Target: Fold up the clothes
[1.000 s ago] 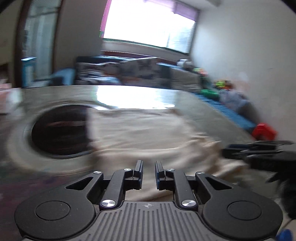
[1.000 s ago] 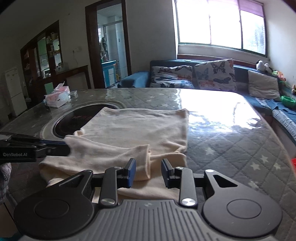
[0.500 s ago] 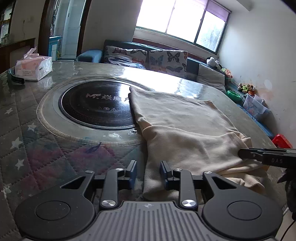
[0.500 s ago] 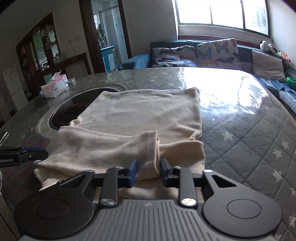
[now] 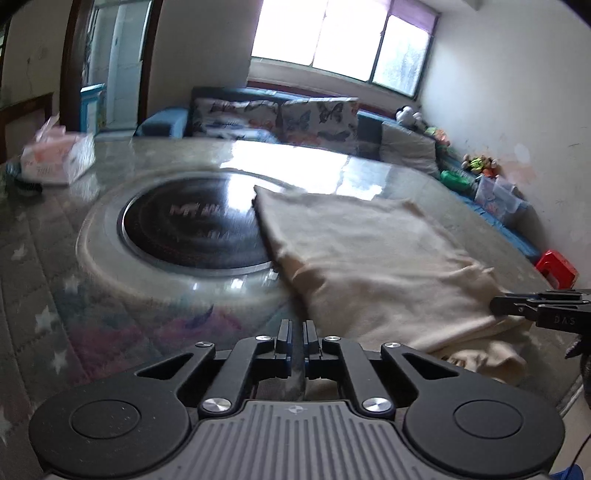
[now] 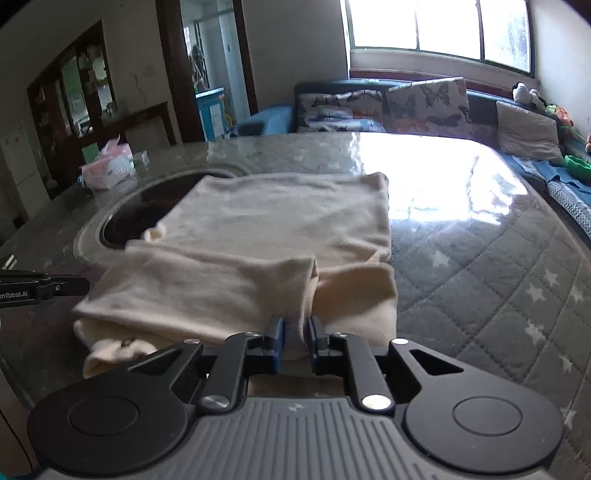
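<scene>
Right wrist view shows us the cream garment (image 6: pixel 273 229) spread on the quilted, star-patterned counter (image 6: pixel 498 288), its far half flat and its near part doubled over into a thick fold, with a sleeve lying across it. Our right tool (image 6: pixel 294 341) sits at the near edge of that fold, its blue-padded fingers (image 6: pixel 276 341) drawn close with a bunch of the cream cloth pinched between them. Left wrist view shows the same garment (image 5: pixel 373 258) to the right of our left tool (image 5: pixel 295 343), whose fingers are nearly touching, with only a narrow gap and no cloth in it; this tool sits over the bare counter just beside the garment's left edge. The far left corner of the cloth overlaps a dark round glass cooktop (image 5: pixel 192 229) set in a pale ring in the counter. Beyond it, near the counter's far left edge, stands a pink and white tissue box (image 5: pixel 55 158). Behind the counter we see a blue sofa (image 6: pixel 406 107) with butterfly-print cushions under a bright window (image 6: pixel 436 26).
</scene>
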Available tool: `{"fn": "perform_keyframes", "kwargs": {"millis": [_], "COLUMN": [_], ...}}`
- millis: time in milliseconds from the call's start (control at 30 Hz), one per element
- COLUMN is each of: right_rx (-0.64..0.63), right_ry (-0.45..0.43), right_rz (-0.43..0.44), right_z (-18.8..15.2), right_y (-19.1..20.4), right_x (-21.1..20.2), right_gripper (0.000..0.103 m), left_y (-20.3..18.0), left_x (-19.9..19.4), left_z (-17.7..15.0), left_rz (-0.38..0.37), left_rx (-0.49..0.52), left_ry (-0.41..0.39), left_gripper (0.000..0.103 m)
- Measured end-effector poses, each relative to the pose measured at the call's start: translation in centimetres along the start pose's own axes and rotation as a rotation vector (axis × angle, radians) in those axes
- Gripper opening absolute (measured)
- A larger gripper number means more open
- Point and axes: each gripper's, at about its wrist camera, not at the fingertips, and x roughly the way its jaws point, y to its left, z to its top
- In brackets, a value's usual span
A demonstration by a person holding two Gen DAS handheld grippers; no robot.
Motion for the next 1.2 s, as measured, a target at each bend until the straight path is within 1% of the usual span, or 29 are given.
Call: {"fn": "perform_keyframes", "kwargs": {"millis": [100,167,233,367,500,600,700,733,833,967,1067,1200], "right_rx": [-0.028,-0.056,-0.087,-0.127,-0.149,-0.164,-0.191,-0.199,-0.226,-0.253,-0.261,-0.298], "right_ry": [-0.052,-0.063,-0.067,-0.049,0.003,0.015,0.019,0.021,0.025,0.028,0.023,0.022], "right_rz": [0.001,0.009,0.024,0.041,0.035,0.034,0.039,0.041,0.045,0.052,0.057,0.056], "right_z": [1.0,1.7,2.2,2.7,2.3,1.6,0.9,0.6,-0.1,-0.9,-0.9,-1.0], "right_y": [0.2,0.6,1.0,1.5,1.2,1.3,1.6,1.7,2.0,2.4,2.3,2.4], "right_x": [-0.8,-0.6,0.0,1.9,3.9,3.7,2.8,2.6,1.7,0.6,-0.4,-1.6], "right_gripper": [0.017,0.017,0.017,0.017,0.017,0.017,0.017,0.017,0.017,0.017,0.018,0.023], "left_y": [-1.0,-1.7,-2.3,-2.6,-2.2,-2.4,-3.0,-3.3,-4.2,-5.3,-6.0,-7.4], "left_x": [0.4,1.1,2.4,5.1,6.5,5.6,4.2,3.6,1.8,-0.7,-1.6,-1.1], "left_z": [1.6,2.6,3.2,3.4,2.5,2.1,1.6,1.3,0.2,-1.5,-3.0,-4.7], "left_rz": [-0.031,-0.055,-0.055,-0.034,-0.014,-0.02,-0.038,-0.053,-0.098,-0.17,-0.21,-0.212], "left_rx": [0.021,0.037,0.051,0.067,0.095,0.132,0.182,0.206,0.278,0.391,0.49,0.601], "left_ry": [-0.027,-0.037,-0.035,0.005,0.042,0.029,0.019,0.017,0.009,0.002,0.005,0.01], "left_gripper": [0.006,0.007,0.007,0.008,0.008,0.01,0.02,0.023,0.024,0.038,0.038,0.038]}}
